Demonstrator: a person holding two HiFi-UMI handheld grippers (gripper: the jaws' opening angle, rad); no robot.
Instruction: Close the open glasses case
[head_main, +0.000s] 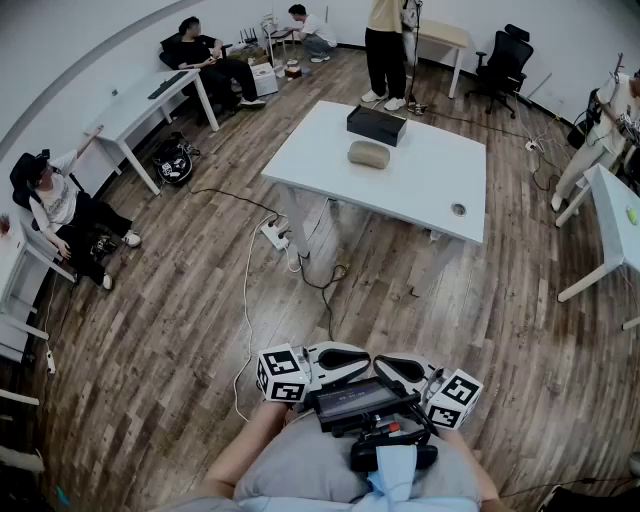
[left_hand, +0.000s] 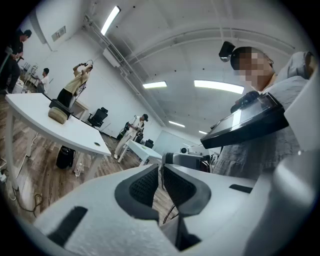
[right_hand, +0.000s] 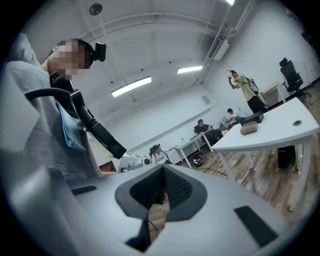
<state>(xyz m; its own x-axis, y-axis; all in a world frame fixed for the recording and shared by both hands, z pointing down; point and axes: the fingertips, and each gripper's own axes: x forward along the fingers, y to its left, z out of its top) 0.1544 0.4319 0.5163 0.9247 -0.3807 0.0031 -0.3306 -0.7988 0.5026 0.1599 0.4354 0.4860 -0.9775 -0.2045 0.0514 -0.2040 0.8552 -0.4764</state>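
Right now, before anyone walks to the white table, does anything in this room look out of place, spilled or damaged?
Nothing is spilled or damaged. The tan case and black box sit on the white table. One oddity: a power strip and loose cables trail over the floor beside it, a possible trip hazard.

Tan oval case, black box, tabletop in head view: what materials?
Tan oval case: matte, soft-looking, rounded edges; likely fabric or leatherette, but too small to be sure. Black box: matte, sharp corners, looks rigid; card or plastic, cannot tell which. Table: smooth flat white top, probably laminate or painted board.
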